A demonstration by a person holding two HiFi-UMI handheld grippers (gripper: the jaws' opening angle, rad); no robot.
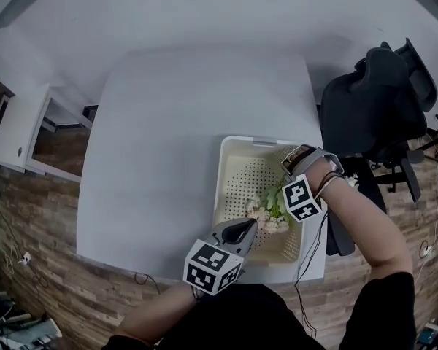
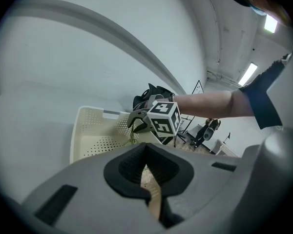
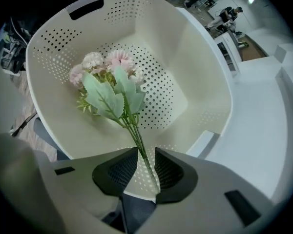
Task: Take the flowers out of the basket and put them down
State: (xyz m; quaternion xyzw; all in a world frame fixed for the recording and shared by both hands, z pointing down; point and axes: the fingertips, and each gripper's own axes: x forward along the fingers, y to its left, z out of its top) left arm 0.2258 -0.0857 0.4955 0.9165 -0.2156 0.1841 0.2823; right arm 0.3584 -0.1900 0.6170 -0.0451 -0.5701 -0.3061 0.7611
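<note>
A white table [image 1: 168,137] is recorded across the centre of the head view, with a black office chair [image 1: 379,100] at upper right, a white cabinet [image 1: 18,130] at the left edge, wood-pattern flooring [image 1: 29,268] at lower left, and a dark cable [image 1: 142,278] just below the table's lower edge.

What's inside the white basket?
A bunch of pink flowers with green leaves lies in the basket, its stems between the open right gripper. The blooms cover the holey floor beneath them; nothing else shows.
</note>
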